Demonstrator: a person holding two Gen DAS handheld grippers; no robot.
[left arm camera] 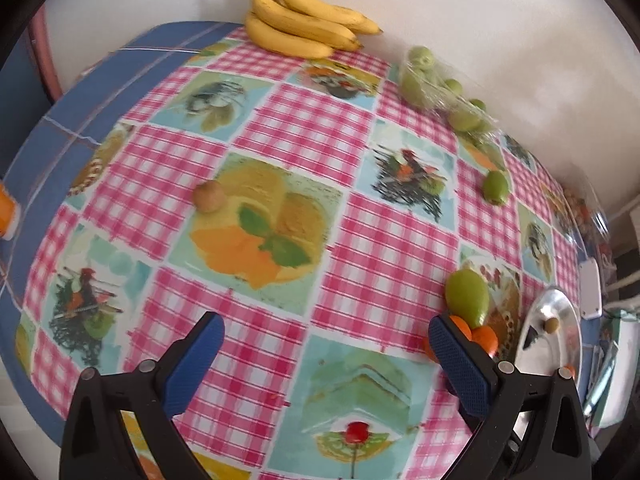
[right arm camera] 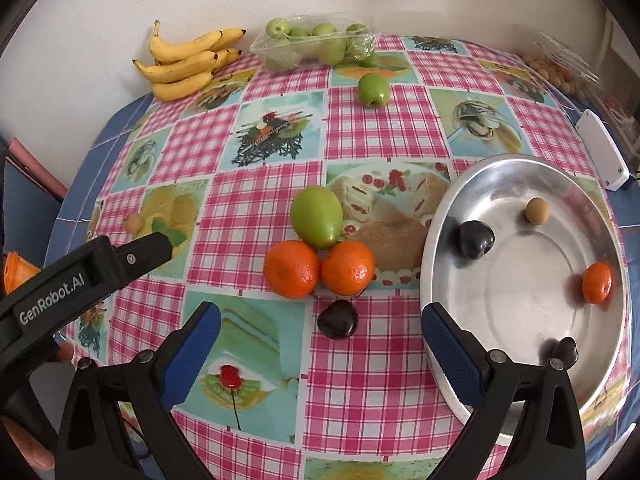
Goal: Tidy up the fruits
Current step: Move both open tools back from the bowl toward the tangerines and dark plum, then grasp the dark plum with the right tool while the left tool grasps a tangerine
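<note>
1. Right wrist view: my right gripper hung released, blue pads wide apart, nothing between them. The plum lay on the cloth almost dead centre between the two pads, just ahead of their tips.
2. Just beyond the plum sat two oranges, touching each other, with a green fruit against their far side. The plum was very near the right orange; I could not tell whether they touched.
3. The metal bowl stood immediately right of my right pad, already holding another plum, an orange, a small tan fruit and a dark piece at its near rim.
4. Left wrist view: my left gripper was also released and empty, aimed at bare cloth. A small brown fruit lay well ahead of it to the left; the orange cluster peeked from behind its right pad.
5. Judgement: the plum was the right gripper's job. It was roundish, so no axis to align; a short advance, clamp, then swing right into the bowl. Risk: nudging the oranges.
</note>
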